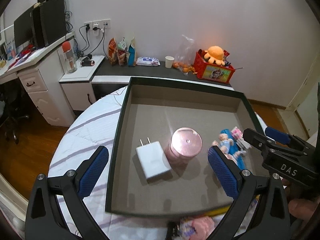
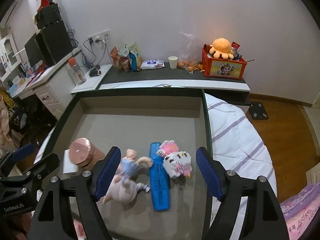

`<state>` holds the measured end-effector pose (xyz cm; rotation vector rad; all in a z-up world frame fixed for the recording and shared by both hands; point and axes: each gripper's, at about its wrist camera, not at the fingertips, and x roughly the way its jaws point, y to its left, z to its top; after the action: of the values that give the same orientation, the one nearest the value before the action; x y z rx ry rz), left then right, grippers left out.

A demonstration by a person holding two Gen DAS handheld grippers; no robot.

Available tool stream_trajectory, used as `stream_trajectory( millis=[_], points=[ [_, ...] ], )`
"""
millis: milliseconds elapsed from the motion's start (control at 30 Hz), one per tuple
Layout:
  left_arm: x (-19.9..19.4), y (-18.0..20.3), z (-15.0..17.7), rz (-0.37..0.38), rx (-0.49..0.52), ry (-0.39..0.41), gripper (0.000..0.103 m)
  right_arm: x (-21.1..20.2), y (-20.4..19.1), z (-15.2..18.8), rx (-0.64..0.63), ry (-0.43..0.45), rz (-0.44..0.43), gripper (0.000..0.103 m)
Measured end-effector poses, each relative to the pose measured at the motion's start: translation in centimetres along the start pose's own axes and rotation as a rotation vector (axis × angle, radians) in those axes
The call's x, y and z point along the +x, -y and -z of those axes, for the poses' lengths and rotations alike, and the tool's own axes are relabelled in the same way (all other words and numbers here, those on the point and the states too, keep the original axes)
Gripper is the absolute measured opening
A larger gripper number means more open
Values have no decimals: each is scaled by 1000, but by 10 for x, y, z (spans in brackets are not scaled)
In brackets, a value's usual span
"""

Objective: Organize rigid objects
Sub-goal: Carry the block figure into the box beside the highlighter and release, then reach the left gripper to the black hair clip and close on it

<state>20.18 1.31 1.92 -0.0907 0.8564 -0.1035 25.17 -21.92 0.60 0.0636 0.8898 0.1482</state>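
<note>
- A shallow dark-rimmed box [image 1: 118,132] sits on a bed with a white, purple-striped quilt [image 2: 236,140]; five small rigid objects lie inside it
- In the left wrist view, a white charger [image 1: 153,163] lies touching a pink-lidded jar [image 1: 185,147], the jar at the charger's 2 o'clock
- In the right wrist view, a figurine in a blue dress [image 2: 126,178] lies on its side, a blue highlighter [image 2: 159,177] lies just beside it at 3 o'clock, and a pink and white block toy [image 2: 177,162] rests against the highlighter's far side
- The left gripper [image 1: 158,164] hovers above the charger and jar with its jaws spread wide and nothing between them
- The right gripper [image 2: 159,173] hovers above the figurine and highlighter, jaws likewise wide apart and holding nothing
- The task looks well along, since five items are already in the box; at 6 o'clock in the left wrist view, blurred pink and yellow things [image 1: 197,224] lie outside the near rim, so some sorting probably remains
- Beyond the bed at 12 o'clock, a dark-topped low cabinet [image 2: 160,74] runs along a plain pale wall, holding snack bags, a paper cup [image 2: 173,62] and a red crate [image 2: 224,68] with an orange plush toy
- At 10 o'clock stands a white desk [image 1: 40,84] with a monitor and cables; the floor is brown wood
</note>
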Motion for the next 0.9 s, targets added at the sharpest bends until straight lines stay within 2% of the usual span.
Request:
stream_trajectory(
  millis=[233,600,900],
  points=[
    [-26,-7,29,-12,5,-9,102,-40,-7,26,20,42,-45,80],
    [-51,-8,99,-74,55,-60,102,-78,-9,82,57,23,-59,80],
    [-57,2,123,-51,83,-83,102,-96,-12,105,58,29,-66,80]
  ],
)
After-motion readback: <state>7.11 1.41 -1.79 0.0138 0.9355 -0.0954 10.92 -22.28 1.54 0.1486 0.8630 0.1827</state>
